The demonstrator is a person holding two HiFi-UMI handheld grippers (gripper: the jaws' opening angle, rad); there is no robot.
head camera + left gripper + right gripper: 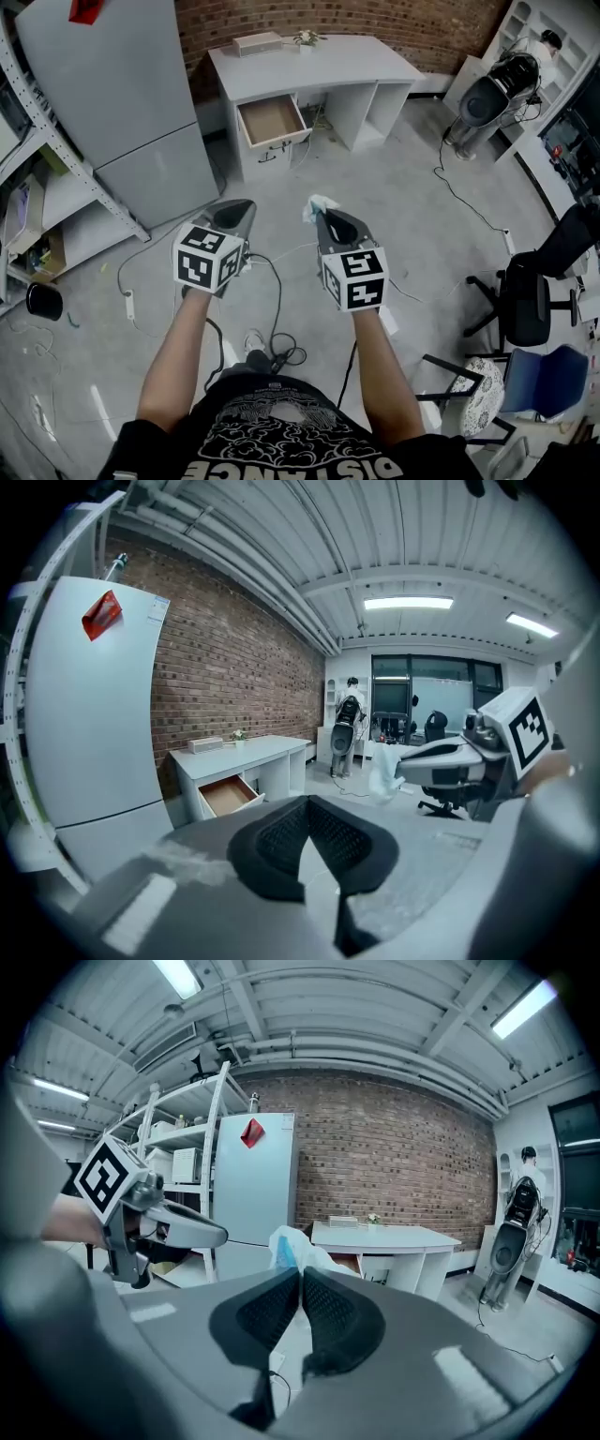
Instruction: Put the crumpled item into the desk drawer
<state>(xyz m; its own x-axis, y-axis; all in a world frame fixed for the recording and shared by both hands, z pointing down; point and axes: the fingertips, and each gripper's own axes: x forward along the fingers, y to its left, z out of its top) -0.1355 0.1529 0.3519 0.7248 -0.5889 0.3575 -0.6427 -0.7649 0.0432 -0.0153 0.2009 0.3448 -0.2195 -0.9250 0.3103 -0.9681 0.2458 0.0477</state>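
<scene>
crumpled white wad, ribbed right gripper

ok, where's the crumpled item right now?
Head view, centre: the crumpled white item is pinched at the tips of the right gripper, above the floor and well short of the open desk drawer.

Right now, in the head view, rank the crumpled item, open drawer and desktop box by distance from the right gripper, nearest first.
1. The crumpled item, clamped in the right gripper's jaws.
2. The open drawer, left in the desk.
3. The box, at its back edge.
</scene>
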